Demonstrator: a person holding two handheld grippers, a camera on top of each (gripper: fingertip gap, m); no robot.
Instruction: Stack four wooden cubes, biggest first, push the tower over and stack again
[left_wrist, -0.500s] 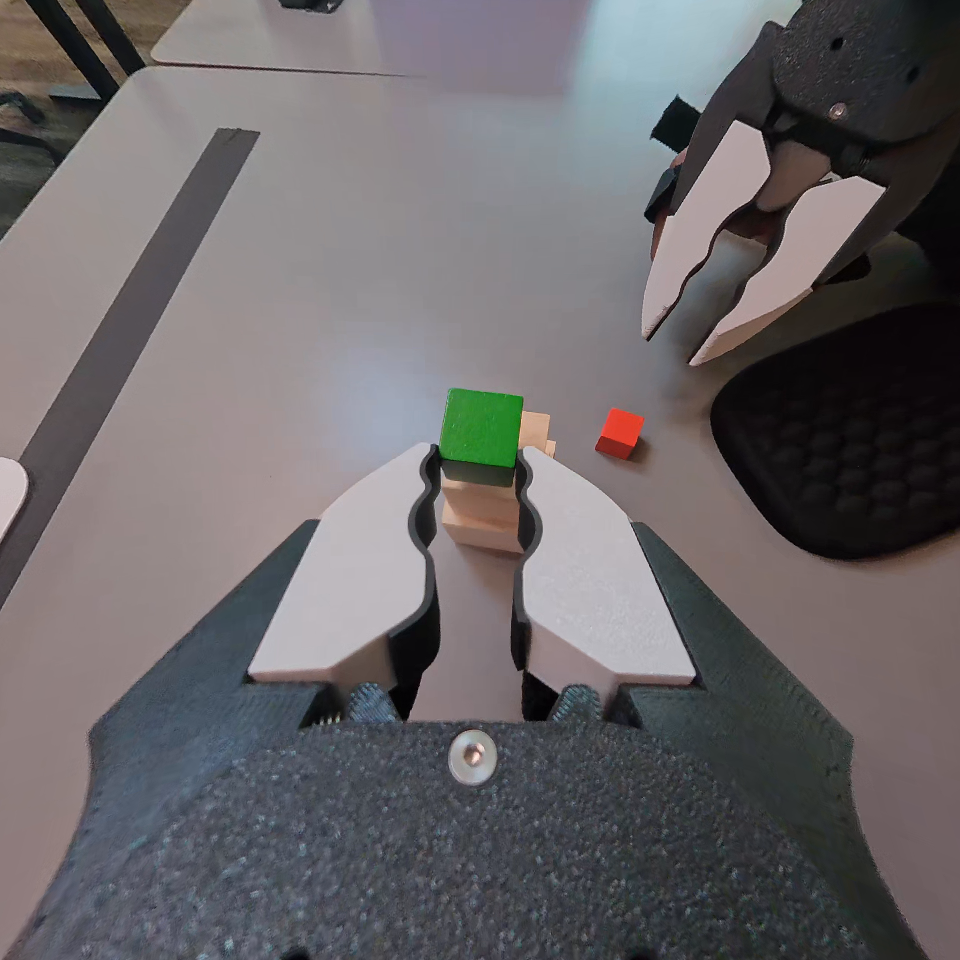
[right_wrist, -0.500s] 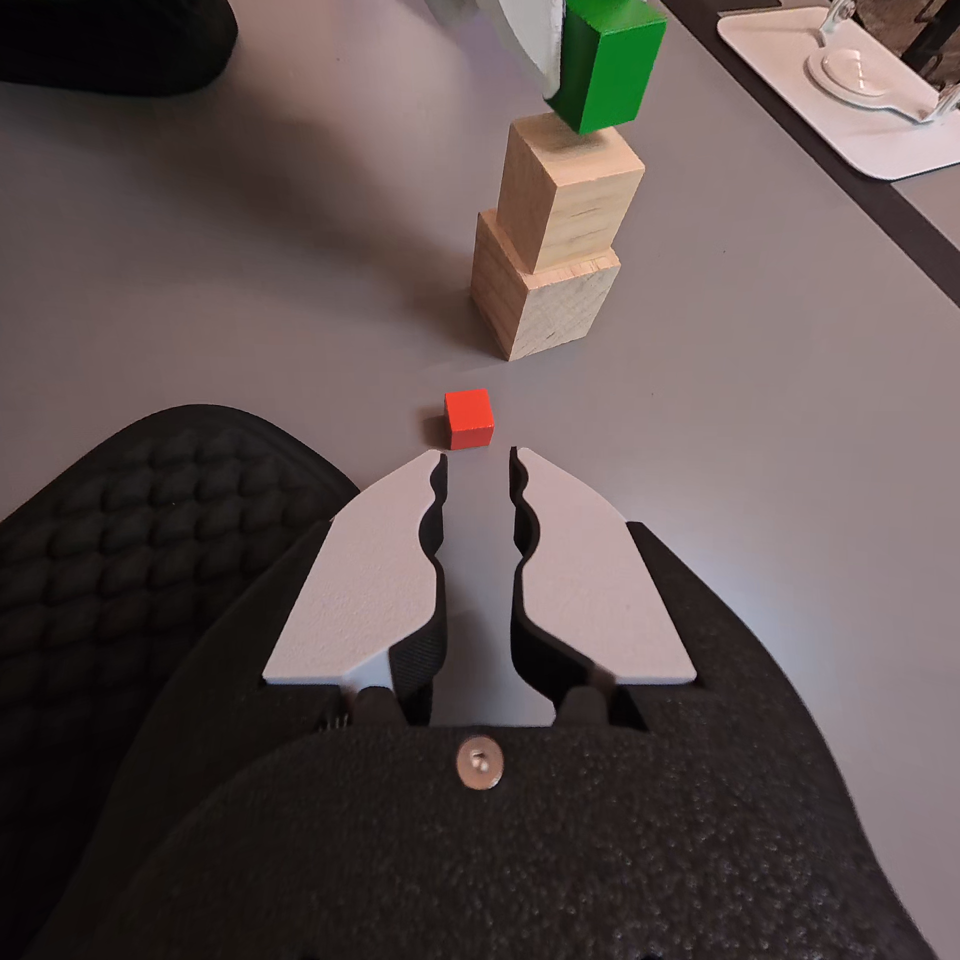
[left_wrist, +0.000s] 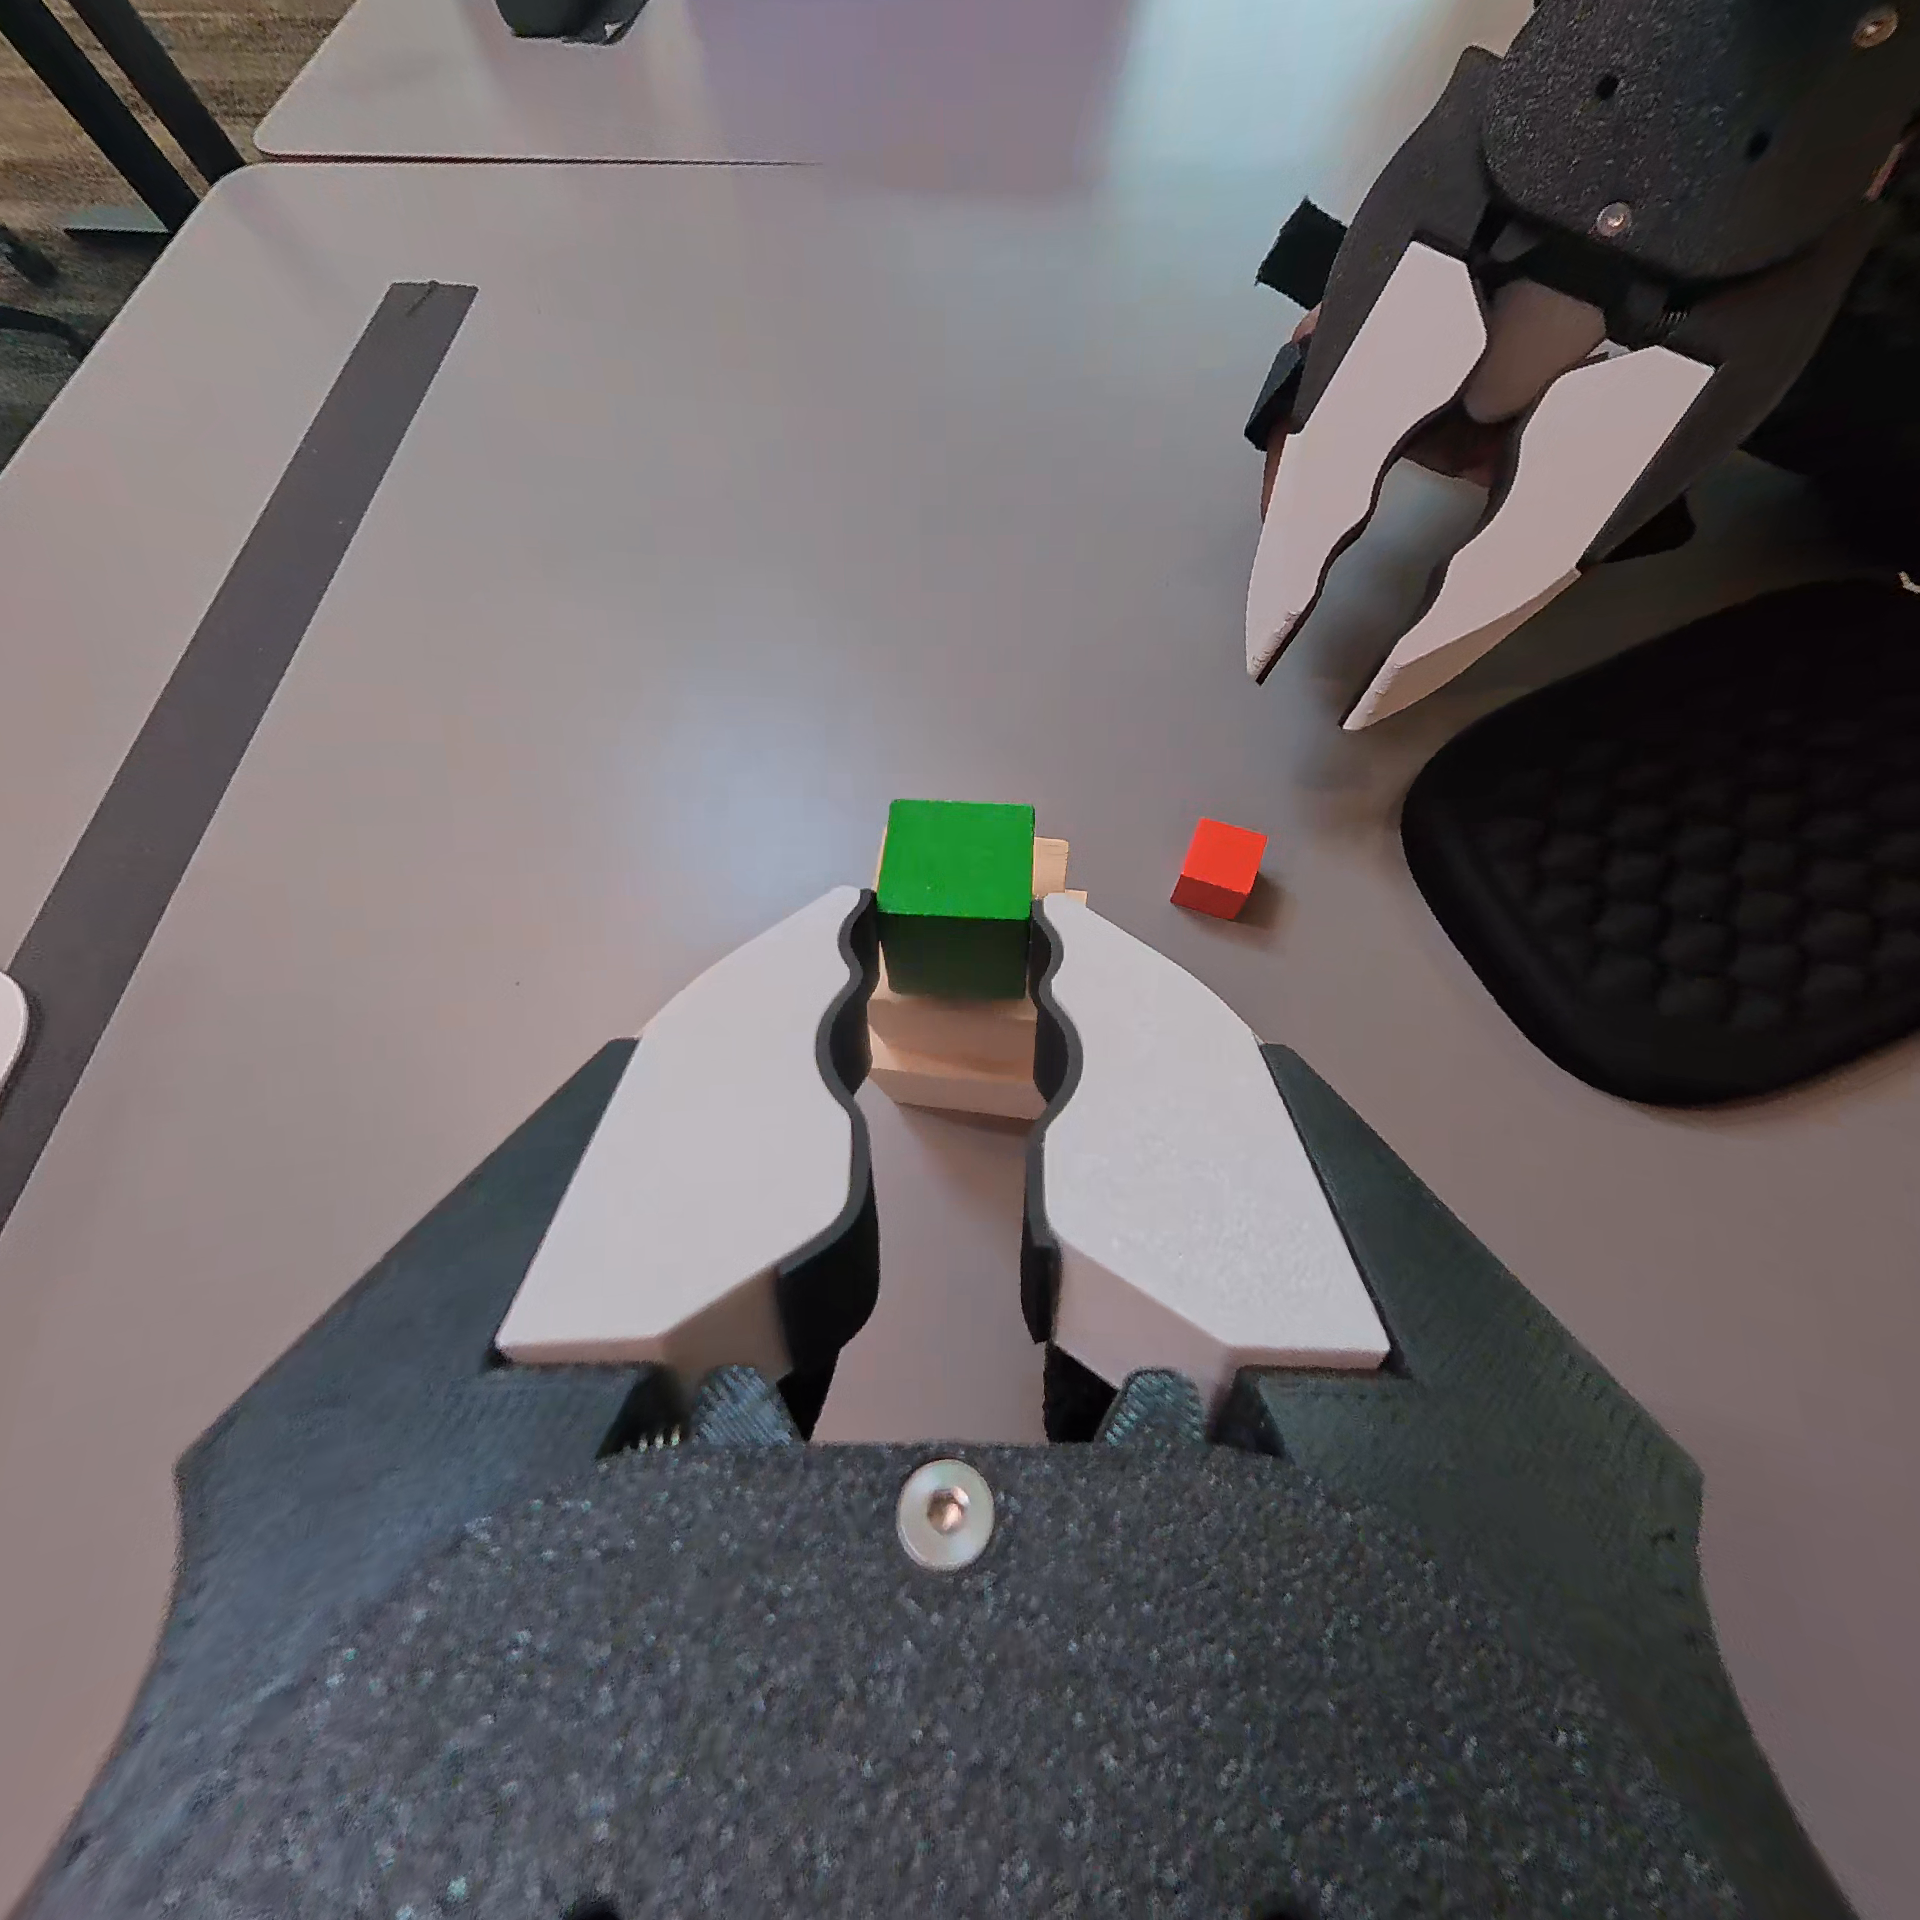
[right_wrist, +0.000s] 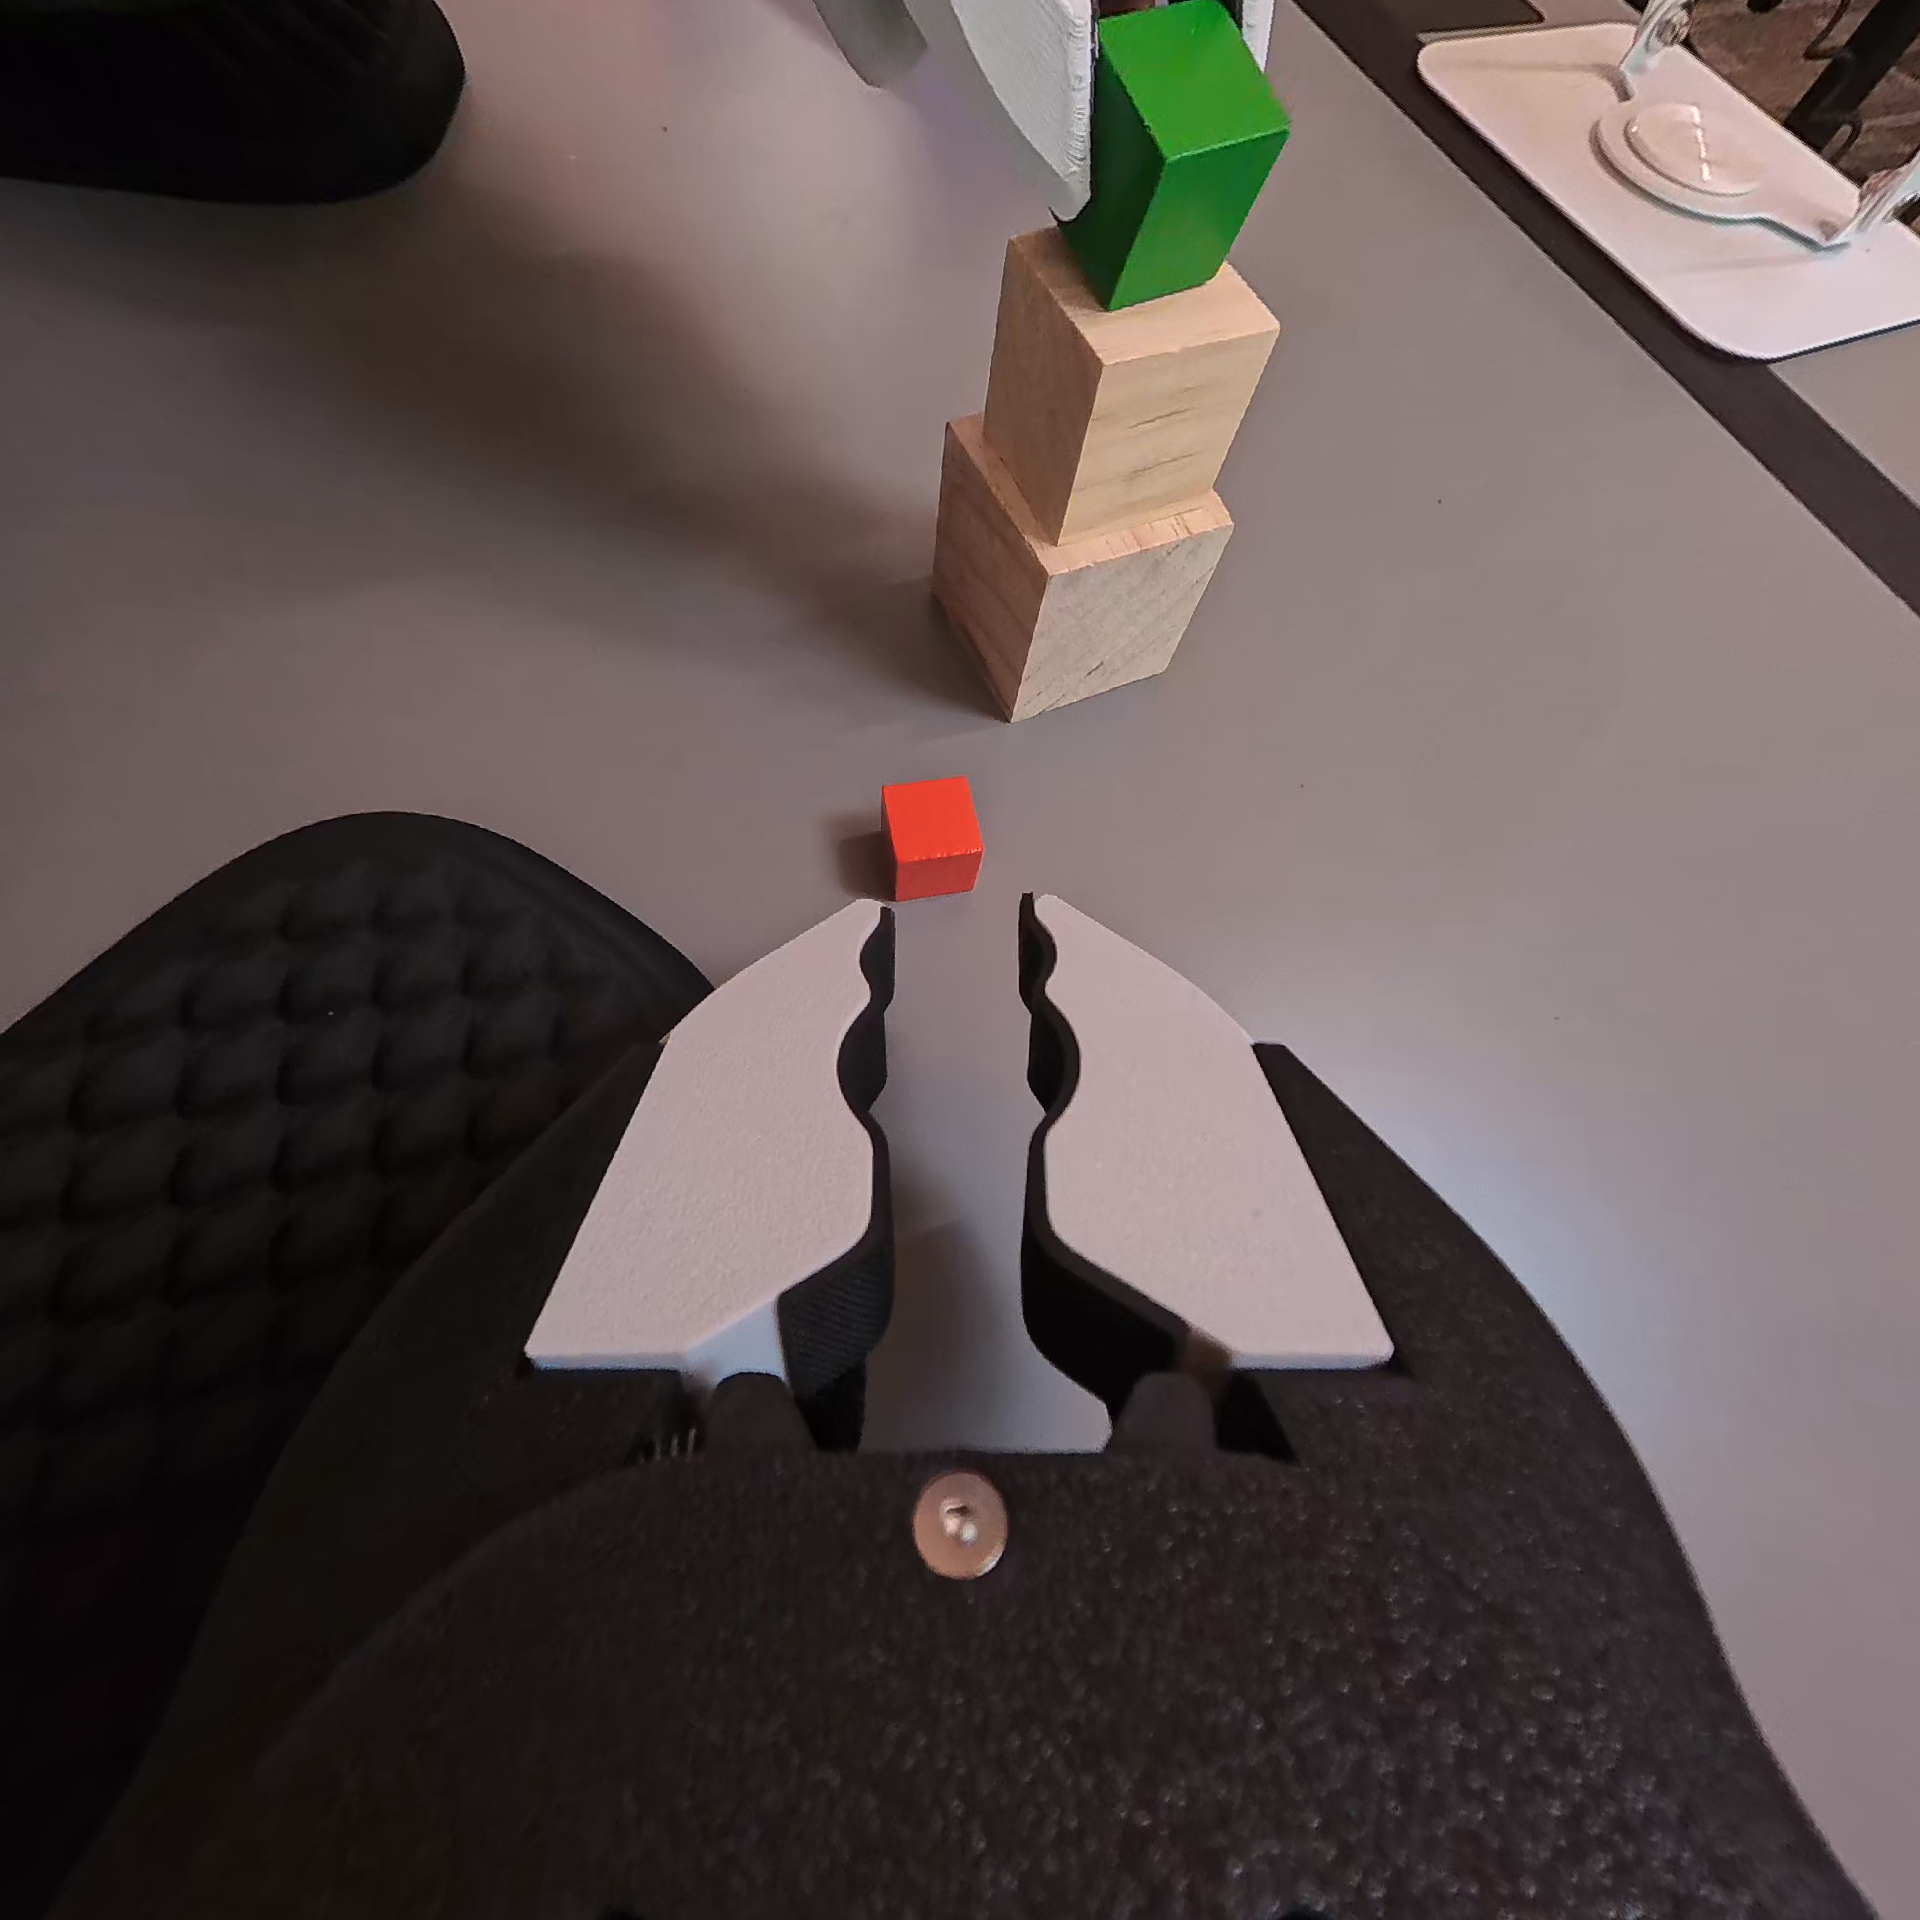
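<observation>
My left gripper (left_wrist: 951, 914) is shut on a green cube (left_wrist: 956, 862), with both pads pressed on its sides. It holds the cube on top of two stacked wooden blocks (left_wrist: 956, 1049). In the right wrist view the green cube (right_wrist: 1174, 156) is tilted and its lower edge touches the upper wooden block (right_wrist: 1127, 405), which stands on the lower wooden block (right_wrist: 1081, 603). My right gripper (right_wrist: 956, 914) is open and empty, low over the table. A small red cube (right_wrist: 930, 836) lies just beyond its fingertips. The right gripper (left_wrist: 1314, 686) also shows in the left wrist view, beyond the red cube (left_wrist: 1218, 868).
A black padded mat (left_wrist: 1683, 883) lies on the grey table (left_wrist: 727, 520) right of the stack, and it also shows in the right wrist view (right_wrist: 260, 1091). A dark tape strip (left_wrist: 239, 644) runs along the table's left side. A white tray (right_wrist: 1683, 208) sits beyond it. The gap from one gripper's tips to the other's is roughly 12 centimeters.
My left gripper has brought the green cube slightly lower over the upper wooden block. My right gripper and the red cube have barely moved.
</observation>
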